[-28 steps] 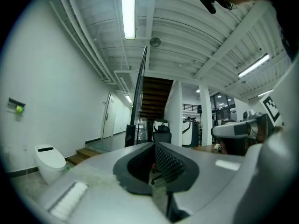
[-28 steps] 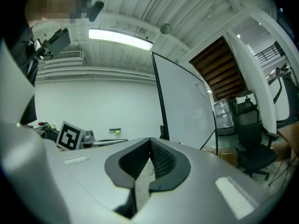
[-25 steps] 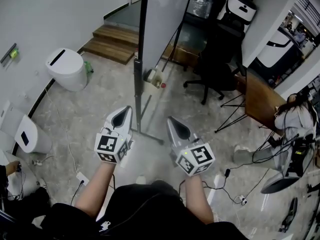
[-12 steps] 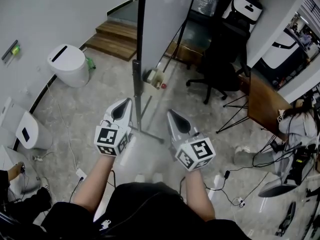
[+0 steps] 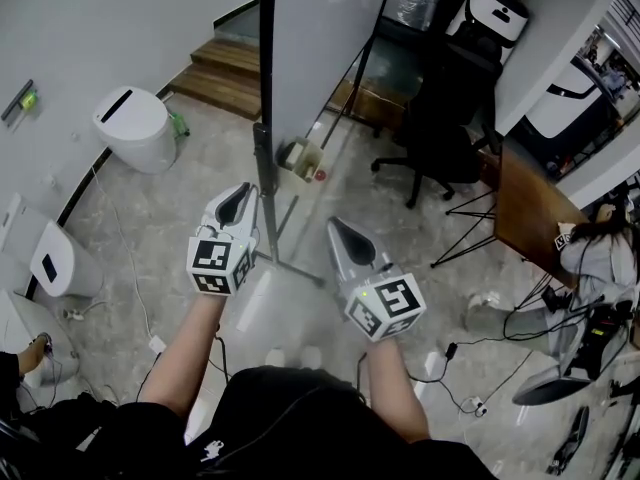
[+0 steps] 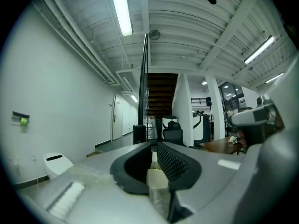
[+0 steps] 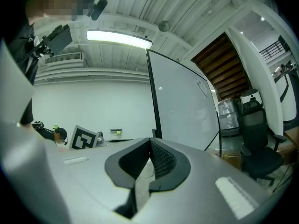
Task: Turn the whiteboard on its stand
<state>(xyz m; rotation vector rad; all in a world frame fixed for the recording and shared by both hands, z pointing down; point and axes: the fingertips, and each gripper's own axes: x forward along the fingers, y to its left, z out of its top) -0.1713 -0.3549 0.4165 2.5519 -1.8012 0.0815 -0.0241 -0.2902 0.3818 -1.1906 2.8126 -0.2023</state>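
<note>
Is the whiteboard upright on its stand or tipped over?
Upright. The whiteboard rises vertically from its stand, whose base lies flat on the floor.

The right gripper (image 7: 150,141) has matt grey plastic fingers (image 7: 208,168), ribbed black inside; beyond them the whiteboard (image 7: 187,106) looks smooth and glossy, its frame (image 7: 154,101) black metal; beneath them, polished stone floor (image 5: 170,230).

We can read no words, numbers or brand names in any of the views. The nearest thing to a sign is a white cube faced with black-and-white square markers (image 5: 217,265) at seven o'clock in the head view. A second such cube (image 5: 386,308) sits at five o'clock. Both carry blocky patterns, not letters. The tall white whiteboard in its black frame (image 5: 320,48), at twelve o'clock, shows us no legible writing.
</note>
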